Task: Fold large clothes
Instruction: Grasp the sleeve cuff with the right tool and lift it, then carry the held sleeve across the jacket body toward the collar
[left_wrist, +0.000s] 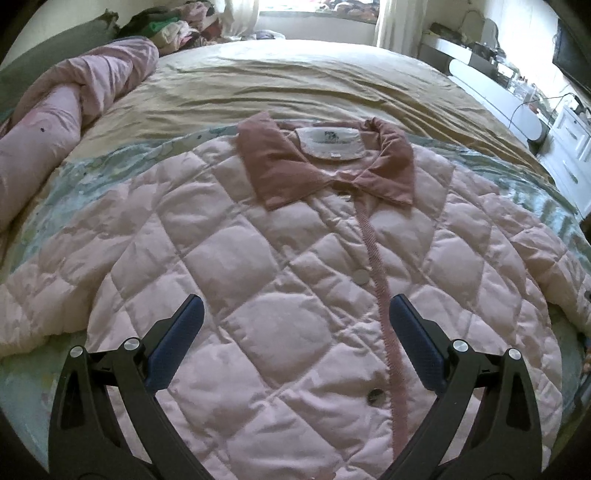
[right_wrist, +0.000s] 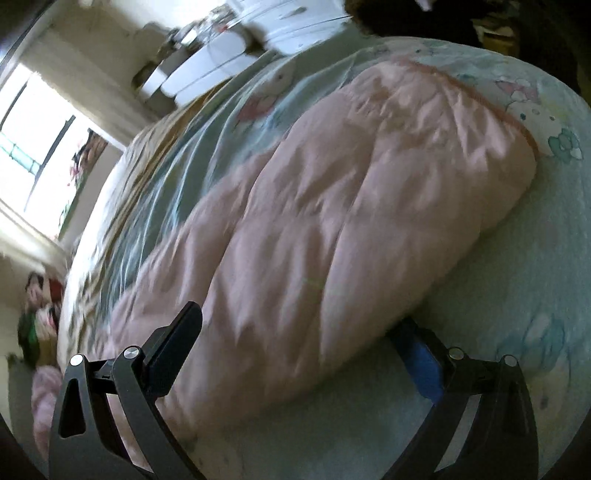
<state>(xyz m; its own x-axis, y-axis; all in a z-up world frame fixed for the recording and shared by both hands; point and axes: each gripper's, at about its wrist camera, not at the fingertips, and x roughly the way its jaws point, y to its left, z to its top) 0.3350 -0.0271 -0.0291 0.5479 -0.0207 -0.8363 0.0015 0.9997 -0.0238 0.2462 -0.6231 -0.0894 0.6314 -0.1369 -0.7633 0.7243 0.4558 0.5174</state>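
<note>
Garments to fold: one, a pale pink quilted jacket (left_wrist: 280, 266) with a darker pink collar (left_wrist: 325, 166) and a white neck label (left_wrist: 330, 142).
Jacket position: spread front-up across the near part of the bed (left_wrist: 280, 74), collar toward the far edge, hem toward the near edge, resting on a light blue cartoon-print sheet (left_wrist: 92, 177).
Jacket details: a darker pink placket strip (left_wrist: 380, 280) runs down the front; two round buttons show beside it, one pale (left_wrist: 361, 276) and one dark (left_wrist: 376, 397).
Sleeve: in the right wrist view one padded sleeve (right_wrist: 332, 206) lies on the printed sheet (right_wrist: 535, 258), its orange-trimmed cuff end near the sheet's far side; the view is blurred.
Left gripper (left_wrist: 295, 314): one, jaws spread wide, holding nothing, poised over the jacket's lower front.
Right gripper (right_wrist: 299, 325): one, jaws spread wide on either side of the sleeve, not closed on it; whether a finger touches the fabric cannot be told.
Bedding: a tan cover (left_wrist: 295, 85) over the far half of the bed; one rolled pink duvet (left_wrist: 62, 122) along the bed's left edge.
Containers: cannot tell of any.
Surroundings: a heap of mixed clothes (left_wrist: 177, 29) beyond the far left corner, a bright window (left_wrist: 317, 7) past the far edge, white furniture (left_wrist: 498, 96) along the right side.
</note>
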